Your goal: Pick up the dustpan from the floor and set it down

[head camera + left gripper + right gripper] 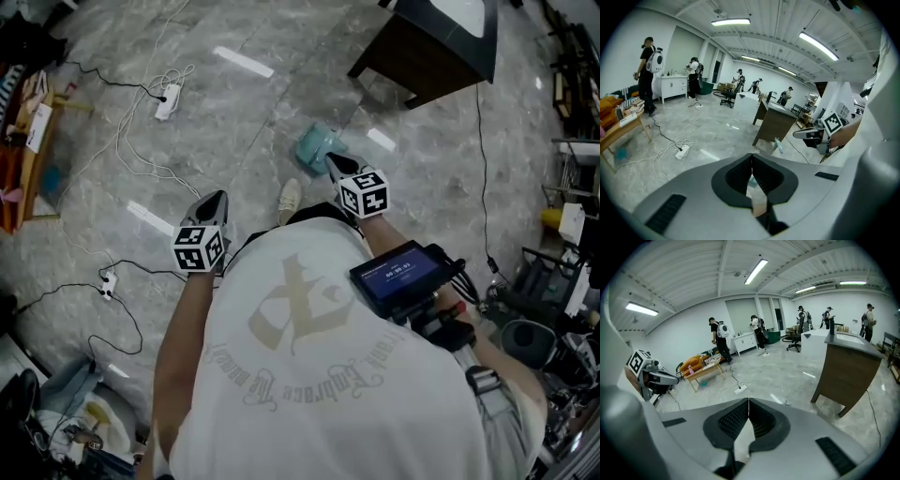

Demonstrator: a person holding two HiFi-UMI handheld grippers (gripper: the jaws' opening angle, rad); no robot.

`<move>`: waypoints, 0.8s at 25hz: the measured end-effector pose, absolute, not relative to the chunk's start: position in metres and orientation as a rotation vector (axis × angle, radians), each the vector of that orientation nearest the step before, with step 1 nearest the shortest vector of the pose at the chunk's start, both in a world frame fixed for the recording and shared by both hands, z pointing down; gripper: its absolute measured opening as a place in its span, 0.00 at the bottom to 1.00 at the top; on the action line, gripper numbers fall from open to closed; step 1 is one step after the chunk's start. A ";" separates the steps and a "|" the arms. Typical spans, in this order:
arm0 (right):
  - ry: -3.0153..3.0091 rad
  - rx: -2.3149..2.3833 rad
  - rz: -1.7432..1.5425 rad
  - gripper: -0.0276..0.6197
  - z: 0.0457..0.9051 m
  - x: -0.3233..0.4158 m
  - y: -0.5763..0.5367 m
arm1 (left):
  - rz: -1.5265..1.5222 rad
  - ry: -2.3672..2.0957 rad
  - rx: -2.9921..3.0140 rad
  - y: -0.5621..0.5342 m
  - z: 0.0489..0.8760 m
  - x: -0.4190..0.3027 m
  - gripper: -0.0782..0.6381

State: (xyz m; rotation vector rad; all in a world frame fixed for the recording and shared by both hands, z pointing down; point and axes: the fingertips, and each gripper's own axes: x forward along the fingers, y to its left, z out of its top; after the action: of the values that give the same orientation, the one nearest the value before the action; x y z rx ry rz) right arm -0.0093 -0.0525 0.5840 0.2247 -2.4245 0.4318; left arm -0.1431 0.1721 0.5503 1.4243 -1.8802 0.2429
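Note:
The teal dustpan [317,146] lies on the grey marble floor near a dark desk, and it also shows small in the left gripper view as the dustpan [778,146] by the desk's foot. My right gripper [337,167] hangs just short of it, jaws shut with nothing between them; its tips [748,401] meet in the right gripper view. My left gripper [214,200] is further left and back from the dustpan, also shut and empty, its tips [751,157] closed together. Each gripper view shows the other gripper off to its side.
A dark wooden desk [441,47] stands beyond the dustpan. A white power strip [167,101] and loose cables run over the floor at left, beside a low cluttered table [28,141]. My shoe [290,199] is between the grippers. Equipment crowds the right edge [562,281]. Several people stand far off [647,70].

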 end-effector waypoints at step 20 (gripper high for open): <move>-2.315 0.471 0.607 0.07 0.621 -0.022 -0.099 | 0.369 -1.697 1.619 0.057 0.551 -0.194 0.13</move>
State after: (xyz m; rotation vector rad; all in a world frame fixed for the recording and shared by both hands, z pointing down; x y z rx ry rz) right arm -0.0220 -0.0986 0.6210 0.4709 -2.3153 0.6067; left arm -0.1944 0.0566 0.5514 1.6190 -1.6973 0.3686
